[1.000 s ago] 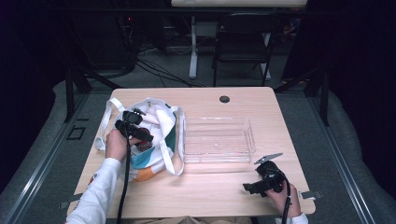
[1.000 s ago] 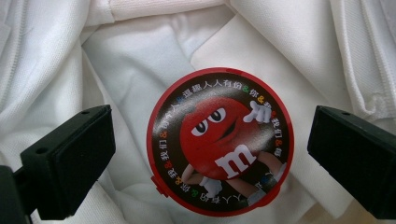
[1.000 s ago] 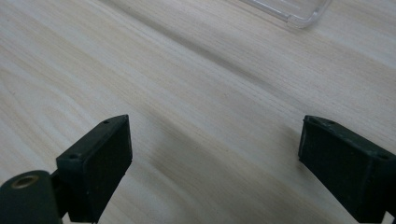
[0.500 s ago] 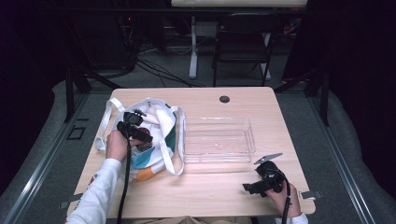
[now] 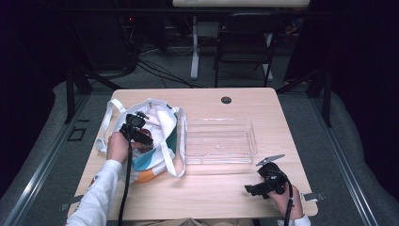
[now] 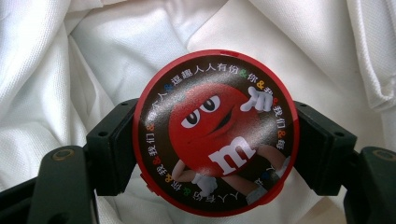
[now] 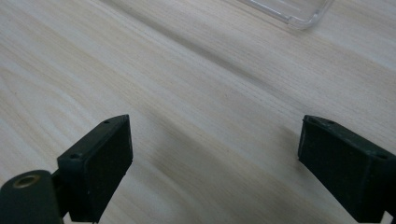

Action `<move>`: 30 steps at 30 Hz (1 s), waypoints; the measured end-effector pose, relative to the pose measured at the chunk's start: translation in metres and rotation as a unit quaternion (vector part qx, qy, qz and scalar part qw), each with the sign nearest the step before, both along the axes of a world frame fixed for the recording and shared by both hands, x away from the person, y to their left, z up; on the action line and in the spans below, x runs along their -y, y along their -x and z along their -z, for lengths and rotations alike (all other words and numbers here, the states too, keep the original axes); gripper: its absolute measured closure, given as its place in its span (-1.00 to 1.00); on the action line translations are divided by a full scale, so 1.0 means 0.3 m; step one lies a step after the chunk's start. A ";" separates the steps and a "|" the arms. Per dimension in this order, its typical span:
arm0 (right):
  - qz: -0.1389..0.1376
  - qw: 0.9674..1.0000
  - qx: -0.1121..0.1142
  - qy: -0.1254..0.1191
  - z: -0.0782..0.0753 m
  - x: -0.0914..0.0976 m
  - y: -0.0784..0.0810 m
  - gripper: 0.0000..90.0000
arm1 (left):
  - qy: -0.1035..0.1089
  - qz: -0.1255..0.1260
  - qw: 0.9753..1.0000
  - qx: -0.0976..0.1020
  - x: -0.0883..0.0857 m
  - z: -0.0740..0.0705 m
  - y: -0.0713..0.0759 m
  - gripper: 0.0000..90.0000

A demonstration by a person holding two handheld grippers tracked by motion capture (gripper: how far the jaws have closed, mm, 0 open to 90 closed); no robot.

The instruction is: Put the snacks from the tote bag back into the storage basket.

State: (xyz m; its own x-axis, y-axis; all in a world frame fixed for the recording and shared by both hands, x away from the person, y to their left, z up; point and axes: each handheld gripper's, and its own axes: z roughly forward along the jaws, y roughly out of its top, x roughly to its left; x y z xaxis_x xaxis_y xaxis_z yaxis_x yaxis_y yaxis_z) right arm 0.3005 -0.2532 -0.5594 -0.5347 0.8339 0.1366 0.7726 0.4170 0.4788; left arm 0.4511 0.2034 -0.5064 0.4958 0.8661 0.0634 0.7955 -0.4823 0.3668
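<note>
A round red candy tin point(image 6: 215, 133) with a red cartoon face on its lid sits between the jaws of my left gripper point(image 6: 212, 149), which is shut on it. White cloth of a tote bag point(image 6: 93, 56) lies all around the tin. From above, the left gripper point(image 5: 141, 136) is inside the mouth of the white, teal and orange tote bag point(image 5: 160, 141) at the table's left. My right gripper point(image 5: 251, 189) rests near the front right edge, and in its own view the right gripper point(image 7: 212, 158) is open over bare wood.
A clear plastic tray point(image 5: 219, 140) lies at the middle of the wooden table point(image 5: 221, 188), just right of the bag; its corner point(image 7: 299, 16) shows ahead of the right gripper. A dark round grommet point(image 5: 226, 100) sits near the far edge. A chair point(image 5: 244, 37) stands beyond the table.
</note>
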 end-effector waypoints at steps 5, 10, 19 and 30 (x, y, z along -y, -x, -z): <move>-0.001 1.000 0.000 -0.002 0.000 0.001 0.000 -0.79 | 0.004 0.001 1.000 0.004 -0.002 -0.003 0.004 -0.43; -0.002 1.000 0.000 -0.001 -0.002 0.002 0.000 -0.79 | 0.002 0.004 1.000 0.007 -0.001 -0.011 0.009 -0.43; -0.001 1.000 0.002 -0.001 -0.004 0.003 0.000 -0.79 | 0.010 0.007 1.000 0.023 0.000 -0.044 0.029 -0.43; 0.006 1.000 0.004 -0.005 -0.006 0.014 0.006 -0.79 | 0.025 0.015 0.999 0.036 0.002 -0.095 0.048 -0.43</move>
